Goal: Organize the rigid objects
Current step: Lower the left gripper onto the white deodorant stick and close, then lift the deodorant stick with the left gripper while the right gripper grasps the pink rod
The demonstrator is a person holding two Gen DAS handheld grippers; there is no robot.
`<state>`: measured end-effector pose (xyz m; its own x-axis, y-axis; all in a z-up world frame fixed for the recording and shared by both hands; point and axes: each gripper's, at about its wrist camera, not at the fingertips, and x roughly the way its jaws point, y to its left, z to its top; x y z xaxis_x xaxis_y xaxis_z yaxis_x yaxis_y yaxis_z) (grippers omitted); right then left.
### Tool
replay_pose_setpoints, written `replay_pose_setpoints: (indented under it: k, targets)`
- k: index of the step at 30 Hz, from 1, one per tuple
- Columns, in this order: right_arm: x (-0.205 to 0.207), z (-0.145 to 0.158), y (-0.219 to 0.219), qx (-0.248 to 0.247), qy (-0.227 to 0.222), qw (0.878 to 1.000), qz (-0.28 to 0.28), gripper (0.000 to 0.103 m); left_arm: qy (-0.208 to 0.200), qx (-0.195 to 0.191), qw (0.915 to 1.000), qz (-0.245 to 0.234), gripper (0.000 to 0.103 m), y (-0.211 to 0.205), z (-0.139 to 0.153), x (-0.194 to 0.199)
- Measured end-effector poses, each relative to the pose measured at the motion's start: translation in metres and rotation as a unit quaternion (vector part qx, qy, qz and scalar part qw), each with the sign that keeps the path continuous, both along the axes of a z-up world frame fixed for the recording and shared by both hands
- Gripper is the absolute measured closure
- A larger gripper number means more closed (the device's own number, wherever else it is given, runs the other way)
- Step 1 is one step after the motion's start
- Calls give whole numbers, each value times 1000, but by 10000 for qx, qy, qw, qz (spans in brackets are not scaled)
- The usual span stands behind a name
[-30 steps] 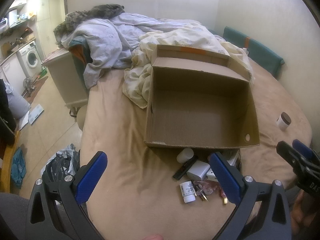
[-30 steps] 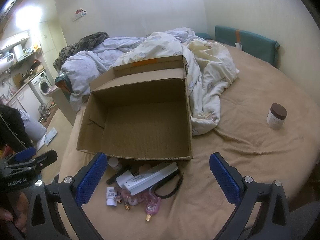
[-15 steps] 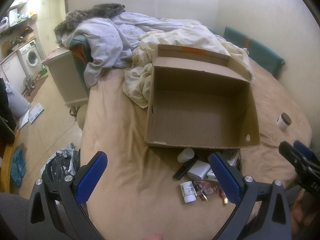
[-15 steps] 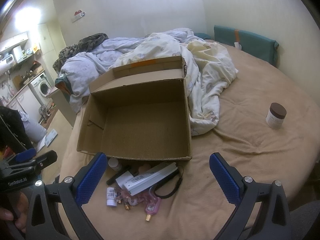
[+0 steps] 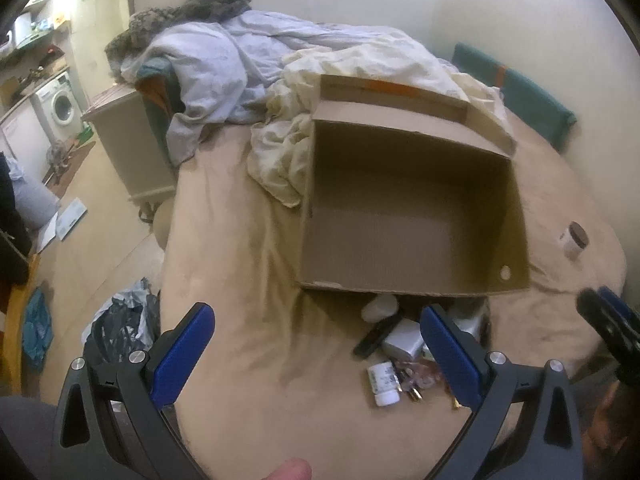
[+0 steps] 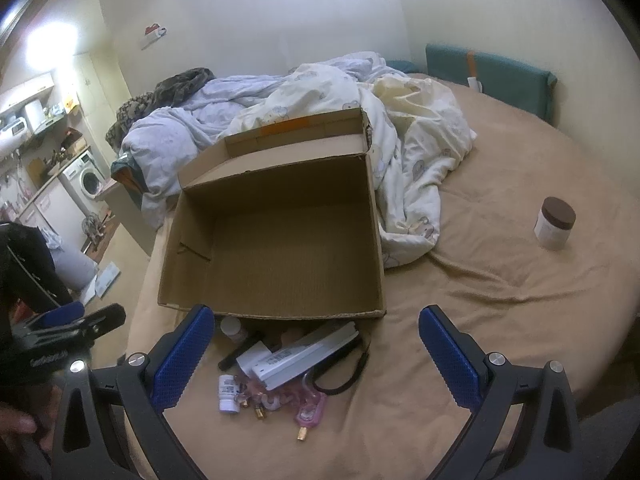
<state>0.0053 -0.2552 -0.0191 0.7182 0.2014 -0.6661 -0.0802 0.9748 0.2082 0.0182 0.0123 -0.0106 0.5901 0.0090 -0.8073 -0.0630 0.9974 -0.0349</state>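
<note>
Right wrist: white strip point(image 6: 306, 354) lying diagonally.

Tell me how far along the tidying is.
Nothing is packed: the box is empty. Both tools, left and right, are open and hold nothing. The pile by the box's near wall and the jar out on the bed remain.

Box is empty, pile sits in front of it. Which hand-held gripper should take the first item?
Probably the left hand-held gripper: open, and the pile's small white bottle lies just beside its right finger. The right hand-held gripper, also open, suits the brown-lidded jar better. The cardboard box is near both.
</note>
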Motion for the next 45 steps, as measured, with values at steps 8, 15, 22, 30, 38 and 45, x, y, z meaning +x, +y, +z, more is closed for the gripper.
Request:
replay_pose_setpoints:
  k: [8, 15, 22, 30, 38, 45]
  targets:
    - [-1, 2, -1, 80, 61, 9999, 1, 0, 804, 6, 9967, -121, 1, -1, -28, 28]
    - [6, -11, -10, 48, 548, 9984, -159, 0, 1783, -248, 9824, -508, 9, -18, -73, 63]
    - [14, -25, -19, 189, 938, 9950, -269, 0, 2744, -620, 9582, -525, 44, -31, -124, 64]
    - [19, -28, -18, 215, 1041, 9941, -227, 0, 3042, -581, 9492, -554, 44, -44, -152, 60]
    - [22, -31, -19, 184, 1133, 9931, -236, 0, 3173, -620, 9430, -794, 75, -64, -179, 60]
    - [26, -44, -21, 211, 1367, 9901, -234, 0, 2957, -455, 9507, -822, 79, -65, -176, 56]
